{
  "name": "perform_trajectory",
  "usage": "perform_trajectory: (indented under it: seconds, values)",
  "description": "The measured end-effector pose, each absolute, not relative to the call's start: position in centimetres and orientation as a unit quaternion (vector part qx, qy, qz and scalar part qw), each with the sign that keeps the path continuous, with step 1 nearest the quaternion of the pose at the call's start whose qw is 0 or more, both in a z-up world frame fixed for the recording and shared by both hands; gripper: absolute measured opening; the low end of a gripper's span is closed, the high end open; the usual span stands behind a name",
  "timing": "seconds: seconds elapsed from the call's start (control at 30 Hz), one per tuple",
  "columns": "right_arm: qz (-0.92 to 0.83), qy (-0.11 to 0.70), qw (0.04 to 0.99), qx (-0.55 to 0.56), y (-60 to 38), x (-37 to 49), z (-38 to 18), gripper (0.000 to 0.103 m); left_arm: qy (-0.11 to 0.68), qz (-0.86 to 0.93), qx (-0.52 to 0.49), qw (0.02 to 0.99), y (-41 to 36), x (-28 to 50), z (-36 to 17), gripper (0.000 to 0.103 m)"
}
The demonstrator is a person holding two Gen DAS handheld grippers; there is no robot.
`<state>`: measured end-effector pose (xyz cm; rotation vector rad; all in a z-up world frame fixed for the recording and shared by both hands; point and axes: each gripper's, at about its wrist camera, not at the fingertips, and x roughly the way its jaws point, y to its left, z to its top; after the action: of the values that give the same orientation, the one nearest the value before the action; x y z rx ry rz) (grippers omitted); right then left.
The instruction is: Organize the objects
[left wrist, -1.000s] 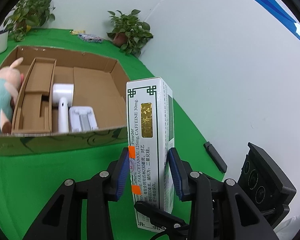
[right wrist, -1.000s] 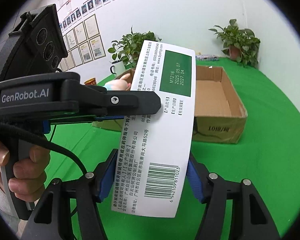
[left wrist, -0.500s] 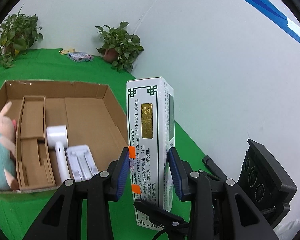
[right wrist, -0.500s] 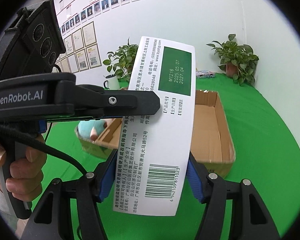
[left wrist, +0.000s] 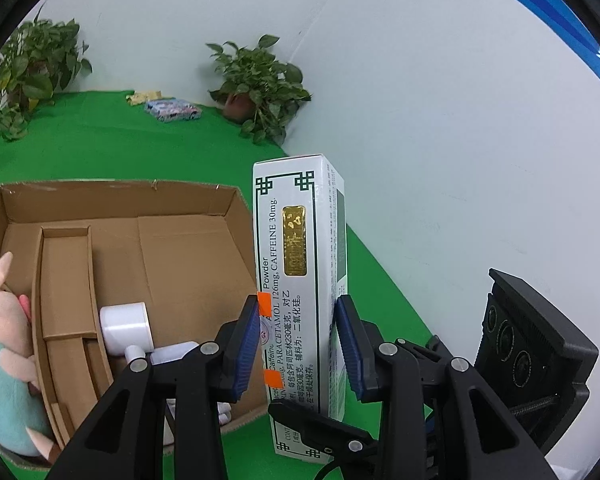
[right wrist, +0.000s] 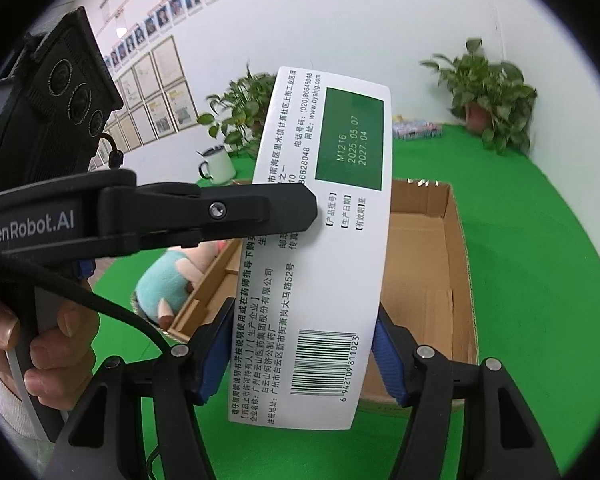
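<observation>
A tall white medicine box (left wrist: 296,260) with green print is held upright by both grippers at once. My left gripper (left wrist: 298,344) is shut on its narrow sides. My right gripper (right wrist: 302,356) is shut on its wide sides, near the barcode on the medicine box (right wrist: 324,240). The left gripper's finger (right wrist: 220,212) crosses the right wrist view, with a person's hand (right wrist: 40,340) on its handle. Just beyond lies an open cardboard box (left wrist: 120,184) holding a plush toy (left wrist: 4,360) and a white roll (left wrist: 126,328). The medicine box hangs over the cardboard box's (right wrist: 464,280) near right part.
Green cloth (left wrist: 100,140) covers the table up to a white wall (left wrist: 460,140) on the right. Potted plants (left wrist: 256,84) stand at the back, with a small colourful packet (left wrist: 172,110) and a white mug (right wrist: 216,166). The cardboard box has inner dividers (left wrist: 64,280).
Both grippers have carried the medicine box up and forward towards the cardboard box, which now sits lower and closer in both views. Both grips are unchanged.
</observation>
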<state>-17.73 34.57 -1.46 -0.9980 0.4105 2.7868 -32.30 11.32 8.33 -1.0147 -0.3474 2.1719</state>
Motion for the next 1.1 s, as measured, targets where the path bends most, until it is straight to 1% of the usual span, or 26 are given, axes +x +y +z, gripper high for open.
perform_trajectory:
  seconds: [0.17,0.33,0.47,0.7,0.87,1.1]
  values:
    - [0.913,0.161,0.071,-0.369,36.9,-20.0,-3.6,0.062,-0.145,0.824,-0.427,0.342,12.1,-36.0,5.3,0.035]
    - [0.893,0.173,0.069,-0.409,38.8,-21.8,-6.4,0.062,-0.170,0.798,-0.470,0.336,12.5,-39.4,0.7,0.035]
    - [0.872,0.191,0.071,-0.444,40.2,-23.2,-9.2,0.062,-0.183,0.779,-0.501,0.329,12.8,-41.3,-2.9,0.035]
    - [0.844,0.209,0.080,-0.487,41.4,-24.3,-12.0,0.062,-0.206,0.752,-0.535,0.326,13.1,-43.9,-7.5,0.035]
    - [0.834,0.207,0.085,-0.504,41.8,-24.6,-12.6,0.062,-0.228,0.737,-0.546,0.326,12.8,-44.9,-9.1,0.035]
    - [0.820,0.213,0.102,-0.522,41.6,-24.3,-12.7,0.063,-0.214,0.730,-0.570,0.312,13.1,-45.0,-9.4,0.041]
